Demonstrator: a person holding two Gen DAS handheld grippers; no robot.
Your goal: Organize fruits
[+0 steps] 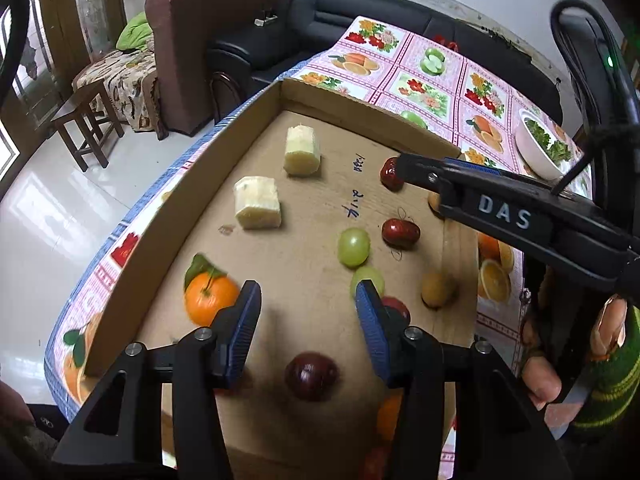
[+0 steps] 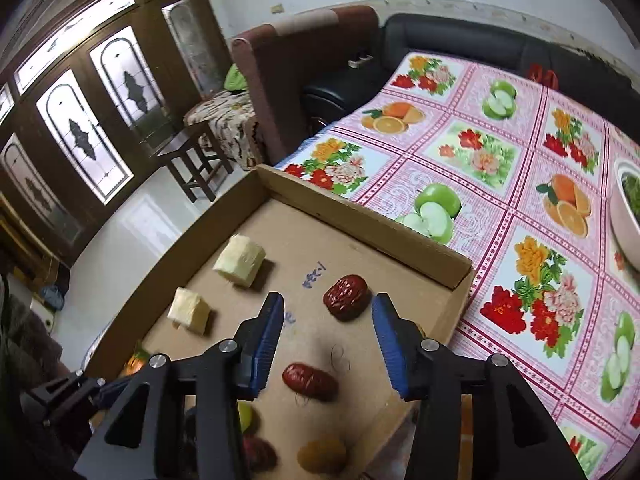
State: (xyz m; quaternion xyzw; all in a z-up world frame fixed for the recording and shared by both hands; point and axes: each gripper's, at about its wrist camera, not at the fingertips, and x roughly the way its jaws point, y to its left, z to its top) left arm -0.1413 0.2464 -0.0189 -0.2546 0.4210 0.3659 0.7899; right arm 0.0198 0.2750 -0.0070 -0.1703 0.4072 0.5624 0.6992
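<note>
Lying loose in the cardboard tray (image 1: 248, 120), a dark plum (image 1: 311, 376) sits under my left gripper (image 1: 308, 312) and a red date (image 2: 309, 382) under my right gripper (image 2: 328, 340), both with jaws apart and holding nothing, above the floral tablecloth (image 2: 500, 152).

You've got, in cardboard tray (image 1: 236, 120): two pale cut chunks (image 1: 258, 208), two green grapes (image 1: 353, 246), two wrinkled red dates (image 2: 345, 297), one leafed orange (image 1: 210, 295), one dark round fruit (image 1: 311, 376), one brownish-yellow fruit (image 1: 437, 289). More fruit partly hidden; count there unclear.
</note>
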